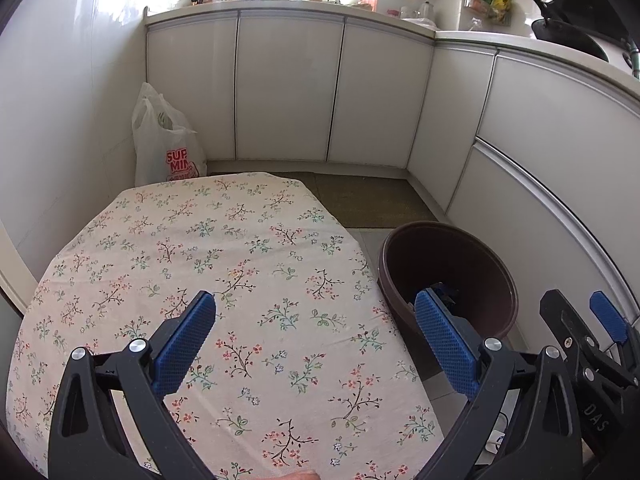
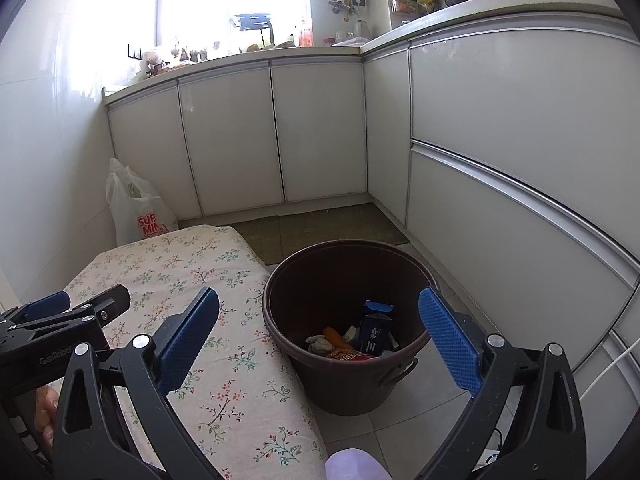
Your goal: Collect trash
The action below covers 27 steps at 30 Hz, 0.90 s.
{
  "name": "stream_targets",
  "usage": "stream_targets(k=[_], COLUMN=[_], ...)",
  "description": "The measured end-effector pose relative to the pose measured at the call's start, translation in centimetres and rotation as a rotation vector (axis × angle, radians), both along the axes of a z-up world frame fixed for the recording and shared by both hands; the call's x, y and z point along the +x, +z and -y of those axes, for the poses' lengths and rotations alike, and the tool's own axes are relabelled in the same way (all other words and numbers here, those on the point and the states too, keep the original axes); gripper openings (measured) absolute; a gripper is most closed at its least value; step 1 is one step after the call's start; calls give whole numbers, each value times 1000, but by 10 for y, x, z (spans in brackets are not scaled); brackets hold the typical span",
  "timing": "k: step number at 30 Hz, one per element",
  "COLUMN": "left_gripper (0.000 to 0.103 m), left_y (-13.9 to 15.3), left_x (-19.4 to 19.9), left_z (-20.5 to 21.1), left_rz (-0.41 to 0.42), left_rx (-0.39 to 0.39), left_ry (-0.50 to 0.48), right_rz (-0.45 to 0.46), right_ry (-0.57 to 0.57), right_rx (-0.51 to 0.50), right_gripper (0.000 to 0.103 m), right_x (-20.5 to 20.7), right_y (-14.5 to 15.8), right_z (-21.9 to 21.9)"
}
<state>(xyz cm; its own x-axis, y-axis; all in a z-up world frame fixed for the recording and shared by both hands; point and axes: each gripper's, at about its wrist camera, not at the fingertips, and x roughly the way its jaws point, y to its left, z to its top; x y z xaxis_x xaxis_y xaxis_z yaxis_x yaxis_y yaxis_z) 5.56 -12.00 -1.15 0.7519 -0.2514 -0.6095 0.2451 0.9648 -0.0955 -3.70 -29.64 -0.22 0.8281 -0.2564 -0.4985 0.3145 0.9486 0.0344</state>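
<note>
We judged the task nearly or fully done: the counter under its floral cloth lay bare, and the trash, a blue carton among wrappers, sat in the round dark-brown plastic bin on the floor beside it. The left gripper and right gripper were both spread wide, holding and touching nothing.

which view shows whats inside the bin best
The right wrist view: it looks down into the bin, showing a blue carton and wrappers at the bottom. The left wrist view shows only its rim and inner wall, with a finger blocking the contents.
</note>
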Motion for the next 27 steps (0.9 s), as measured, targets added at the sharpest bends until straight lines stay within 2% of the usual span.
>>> stream_targets(k=[15, 27], left_gripper=[97, 89], left_y=[0, -1], left_x=[-1, -3], left_z=[2, 5], left_rz=[9, 37], left_rx=[10, 27], left_ry=[-13, -28], right_rz=[-2, -1], right_ry=[0, -6], right_rx=[6, 14], right_gripper=[96, 96], right_x=[1, 0], right_y=[-1, -3], right_z=[0, -1])
